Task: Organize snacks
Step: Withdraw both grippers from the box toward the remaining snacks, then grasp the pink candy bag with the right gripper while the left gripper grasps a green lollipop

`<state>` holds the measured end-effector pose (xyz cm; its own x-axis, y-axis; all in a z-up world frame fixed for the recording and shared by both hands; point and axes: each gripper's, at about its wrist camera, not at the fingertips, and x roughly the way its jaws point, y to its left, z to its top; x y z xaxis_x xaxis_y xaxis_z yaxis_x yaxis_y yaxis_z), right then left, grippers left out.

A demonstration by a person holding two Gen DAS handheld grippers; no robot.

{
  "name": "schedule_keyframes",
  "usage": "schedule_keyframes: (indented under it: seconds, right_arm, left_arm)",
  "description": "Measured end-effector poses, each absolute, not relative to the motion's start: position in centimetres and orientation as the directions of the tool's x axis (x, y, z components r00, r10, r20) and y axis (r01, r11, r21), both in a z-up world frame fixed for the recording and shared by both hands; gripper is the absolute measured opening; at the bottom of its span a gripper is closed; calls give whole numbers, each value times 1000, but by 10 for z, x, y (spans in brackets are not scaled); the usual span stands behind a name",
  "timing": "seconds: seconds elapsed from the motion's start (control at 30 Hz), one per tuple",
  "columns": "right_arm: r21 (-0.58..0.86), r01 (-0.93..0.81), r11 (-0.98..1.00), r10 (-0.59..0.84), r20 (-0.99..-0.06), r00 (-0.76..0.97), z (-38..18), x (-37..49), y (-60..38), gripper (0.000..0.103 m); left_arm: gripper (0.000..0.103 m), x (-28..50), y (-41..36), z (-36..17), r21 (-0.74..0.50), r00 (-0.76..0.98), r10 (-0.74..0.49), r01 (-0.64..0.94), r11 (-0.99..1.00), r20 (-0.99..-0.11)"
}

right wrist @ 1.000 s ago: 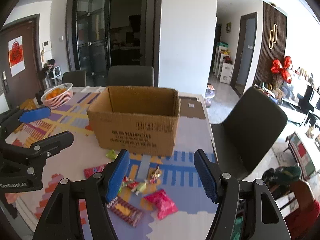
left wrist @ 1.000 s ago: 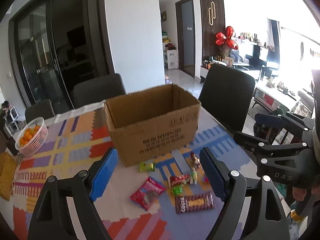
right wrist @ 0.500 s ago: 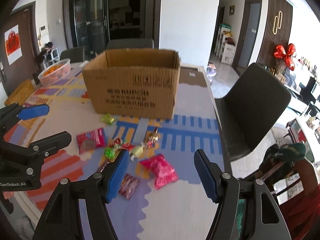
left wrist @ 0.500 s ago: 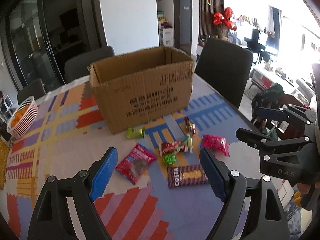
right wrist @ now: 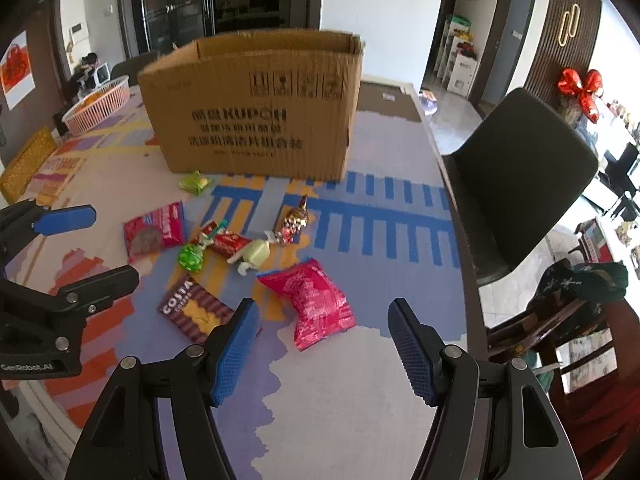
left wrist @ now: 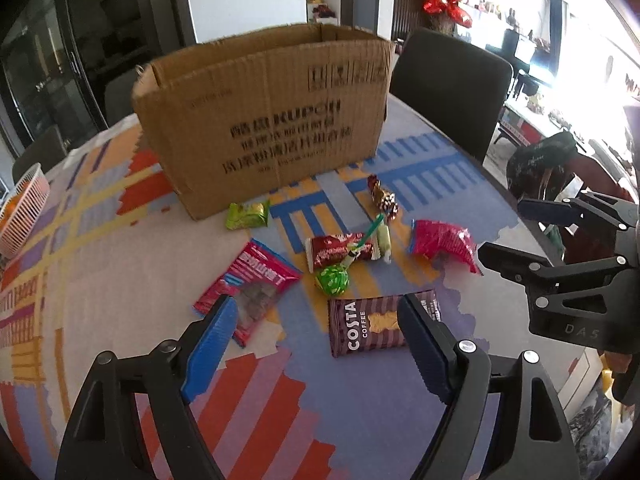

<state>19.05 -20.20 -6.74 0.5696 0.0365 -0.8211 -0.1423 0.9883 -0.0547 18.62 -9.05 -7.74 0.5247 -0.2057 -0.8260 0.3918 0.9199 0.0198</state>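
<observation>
An open cardboard box (left wrist: 264, 120) (right wrist: 256, 108) stands on the patterned tablecloth. Several snacks lie in front of it: a Costa coffee pack (left wrist: 380, 326) (right wrist: 194, 312), a crumpled pink bag (left wrist: 444, 242) (right wrist: 316, 300), a red-pink pack (left wrist: 250, 284) (right wrist: 156, 232), a green lollipop (left wrist: 332, 280) (right wrist: 191, 258), a red bar (left wrist: 340, 248), a green candy (left wrist: 248, 215) (right wrist: 195, 182) and a foil candy (left wrist: 384, 198) (right wrist: 294, 220). My left gripper (left wrist: 316, 340) is open above the Costa pack. My right gripper (right wrist: 324, 344) is open just before the pink bag. Both are empty.
A white basket of oranges (right wrist: 100, 104) (left wrist: 22, 208) sits at the table's far left. Dark chairs (right wrist: 524, 176) (left wrist: 452, 80) stand along the right edge. The table edge (right wrist: 460, 240) runs down the right side. A yellow mat (right wrist: 24, 164) lies at the left.
Both grippers have moved forward and down toward the snacks; the box and packs now look larger and closer. Both stay open and empty.
</observation>
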Motion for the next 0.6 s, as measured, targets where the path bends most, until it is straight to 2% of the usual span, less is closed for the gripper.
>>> schedule_keyframes:
  seconds: [0.2,0.37,0.6]
  right_arm:
    - [-49,-161,986,43,-851,524,-86,204,-202,68]
    - [-19,-172,985,70,-866,495,-97,215,-202,68]
    - [11,-190,982,98,-887,451,-113,229,-202,68]
  left_arm:
    - [81,197,-94,-92,-9,501,-233,409,913,-833]
    - [72,210,-97,-104,-40,471,-249,410,911,-846]
    - [64,226,-99,-118,-98,417,-275,398,912,-866]
